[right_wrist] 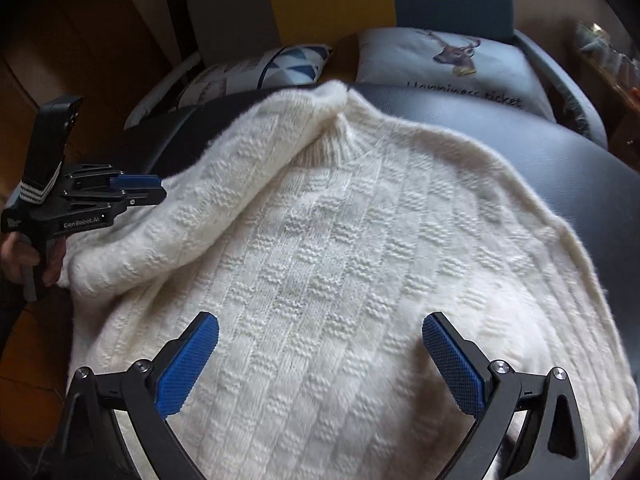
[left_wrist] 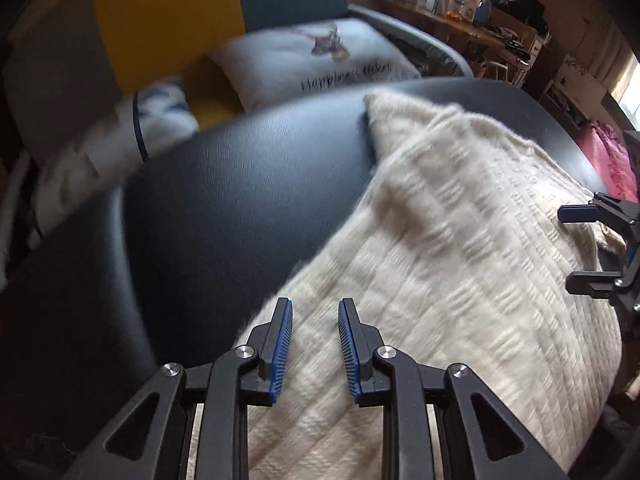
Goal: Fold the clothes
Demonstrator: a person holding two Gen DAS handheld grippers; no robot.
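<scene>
— Your right gripper gapes wide over the cream sweater on the black table; your left gripper is narrowly parted, empty.

— Risk?

— The fold at ten o'clock could slump. Only your right view shows the collar.

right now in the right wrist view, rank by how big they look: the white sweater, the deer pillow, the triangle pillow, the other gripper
1. white sweater, by far the largest
2. deer pillow
3. triangle pillow and left gripper: these look alike in size, and the gripper is nearer the camera, so no ranking between them.
</scene>
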